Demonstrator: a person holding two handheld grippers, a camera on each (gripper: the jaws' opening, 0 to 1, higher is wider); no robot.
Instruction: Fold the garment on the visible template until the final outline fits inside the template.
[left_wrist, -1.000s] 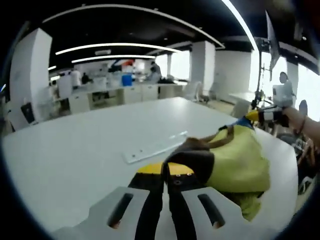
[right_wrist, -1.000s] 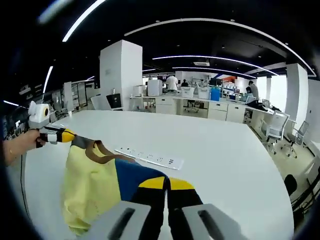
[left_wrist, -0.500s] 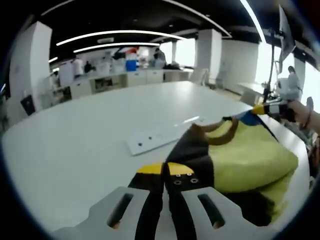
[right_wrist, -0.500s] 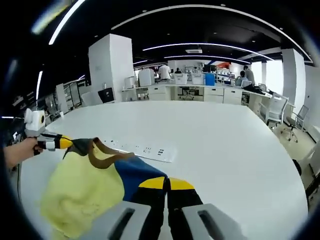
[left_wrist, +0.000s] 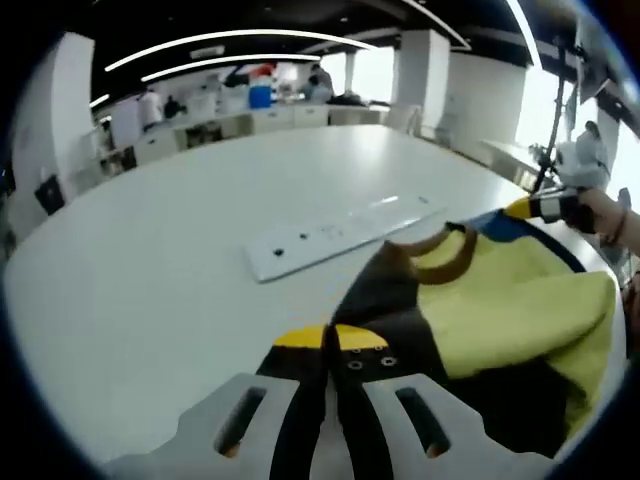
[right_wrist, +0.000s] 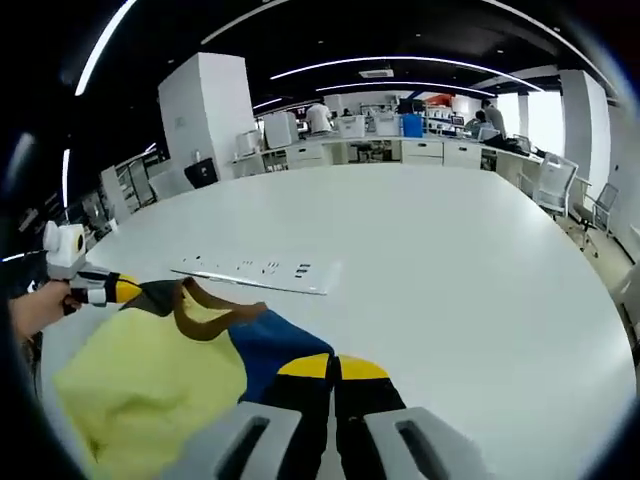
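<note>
Yellow garment, brown collar, blue-black shoulders

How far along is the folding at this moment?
Done: both grippers are shut on the garment, the left gripper on the dark shoulder, the right gripper on the blue one. In hand: the garment hangs stretched between them over the white table. Left: all folds; no template outline can be made out.

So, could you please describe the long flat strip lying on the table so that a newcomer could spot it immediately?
Start from the big white table. Just beyond the yellow garment held between the two hand-held grippers lies the white strip, long, narrow and flat. Unlike the soft, colourful garment, it is rigid, straight-edged and dotted with small dark marks.
</note>
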